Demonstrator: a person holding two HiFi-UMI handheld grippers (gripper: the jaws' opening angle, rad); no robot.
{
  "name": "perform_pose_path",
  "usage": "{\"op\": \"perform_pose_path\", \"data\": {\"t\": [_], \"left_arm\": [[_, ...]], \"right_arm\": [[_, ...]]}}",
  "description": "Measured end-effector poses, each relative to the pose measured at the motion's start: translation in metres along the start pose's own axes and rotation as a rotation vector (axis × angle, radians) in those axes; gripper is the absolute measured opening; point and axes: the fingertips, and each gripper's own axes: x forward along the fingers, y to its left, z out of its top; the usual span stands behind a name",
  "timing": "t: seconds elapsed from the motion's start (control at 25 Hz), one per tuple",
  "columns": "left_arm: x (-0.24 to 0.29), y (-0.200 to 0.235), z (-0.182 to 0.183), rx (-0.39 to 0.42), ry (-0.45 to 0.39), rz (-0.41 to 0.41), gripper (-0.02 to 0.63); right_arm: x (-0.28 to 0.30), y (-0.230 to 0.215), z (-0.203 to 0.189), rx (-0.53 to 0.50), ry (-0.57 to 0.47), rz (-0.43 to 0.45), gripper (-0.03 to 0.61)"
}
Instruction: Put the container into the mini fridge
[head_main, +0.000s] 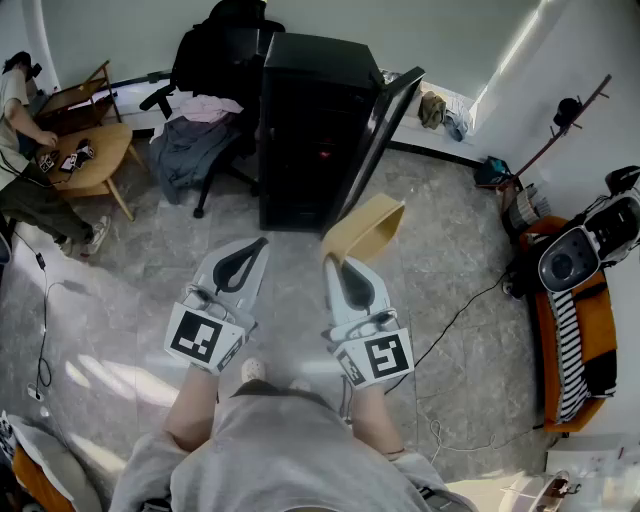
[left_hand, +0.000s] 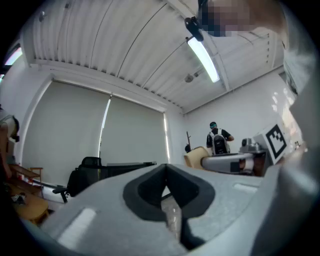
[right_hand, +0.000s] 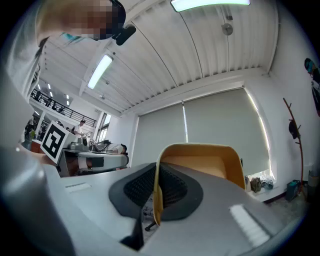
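A tan, open-topped container (head_main: 364, 229) hangs in the air in front of the black mini fridge (head_main: 310, 130), whose door (head_main: 384, 128) stands open to the right. My right gripper (head_main: 343, 262) is shut on the container's near wall; in the right gripper view that thin yellow wall (right_hand: 158, 190) sits pinched between the dark pads. My left gripper (head_main: 253, 247) is beside it to the left, jaws shut together with nothing in them, as the left gripper view (left_hand: 167, 172) also shows. Both grippers are held out over the floor, short of the fridge.
A black office chair (head_main: 215, 75) draped with clothes stands left of the fridge. A wooden table (head_main: 95, 160) with a seated person (head_main: 22, 150) is at far left. An orange couch (head_main: 565, 340), a coat stand (head_main: 570, 115) and floor cables (head_main: 455, 320) lie right.
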Motion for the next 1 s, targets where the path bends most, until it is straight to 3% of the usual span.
{"op": "perform_pose_path", "data": {"t": [0.6, 1.0], "left_arm": [[0.004, 0.049, -0.001, -0.003, -0.024, -0.006, 0.002], [-0.007, 0.115, -0.003, -0.009, -0.052, -0.009, 0.002]], "right_arm": [[0.045, 0.008, -0.005, 0.004, -0.008, -0.022, 0.011], [0.094, 0.026, -0.009, 0.025, -0.037, -0.051, 0.011]]}}
